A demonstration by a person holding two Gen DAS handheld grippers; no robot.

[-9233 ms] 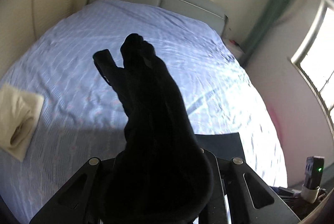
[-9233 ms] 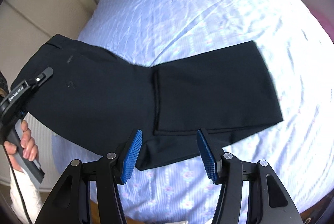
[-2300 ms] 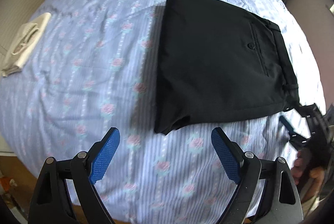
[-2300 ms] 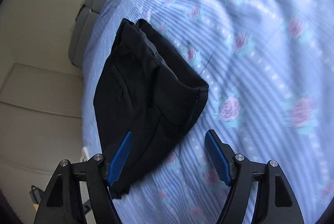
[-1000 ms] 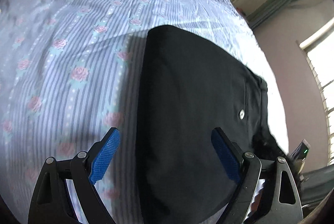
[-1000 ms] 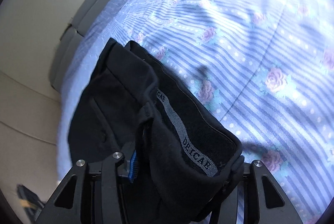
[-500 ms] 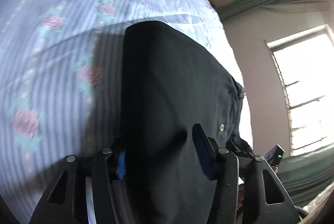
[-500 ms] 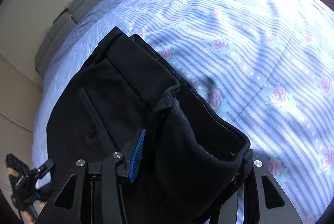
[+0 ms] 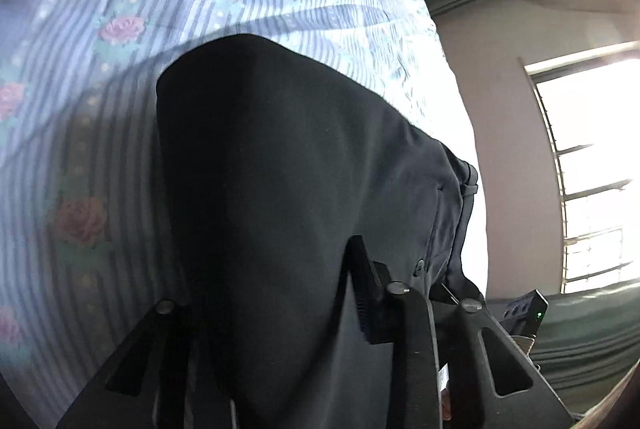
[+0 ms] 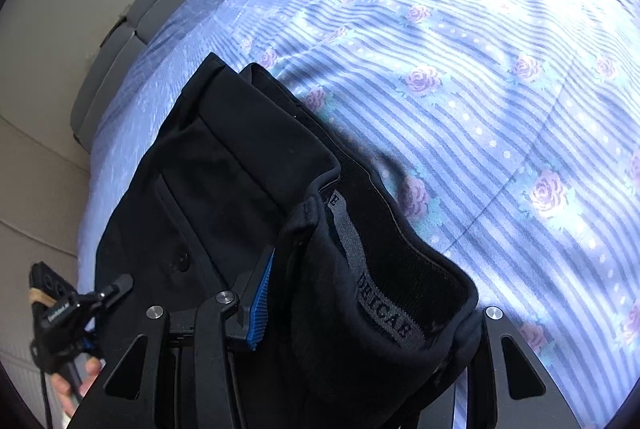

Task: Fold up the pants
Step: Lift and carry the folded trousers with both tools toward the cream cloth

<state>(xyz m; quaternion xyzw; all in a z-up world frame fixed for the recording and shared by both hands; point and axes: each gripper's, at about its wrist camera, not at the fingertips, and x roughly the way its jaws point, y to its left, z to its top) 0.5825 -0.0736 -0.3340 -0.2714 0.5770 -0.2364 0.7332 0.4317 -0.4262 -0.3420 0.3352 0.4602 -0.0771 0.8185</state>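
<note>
Folded black cloth pants [image 9: 280,189] lie on my blue striped bed sheet with pink roses [image 9: 140,9]. My left gripper [image 9: 276,293] has just been closing and pinches their folded edge. My right gripper [image 10: 360,313] clamps their waistband [image 10: 380,289].

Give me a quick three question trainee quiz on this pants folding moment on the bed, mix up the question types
1. True or false: the black pants lie on a striped floral bedsheet.
2. The right gripper is clamped on which part of the pants? A) a leg hem B) the waistband end C) nothing
3. Fill in: the left gripper has folded ______ fabric between its fingers.

Key: 1 true; 2 B; 3 black. The left jaws have just been closing on that fabric.
</note>
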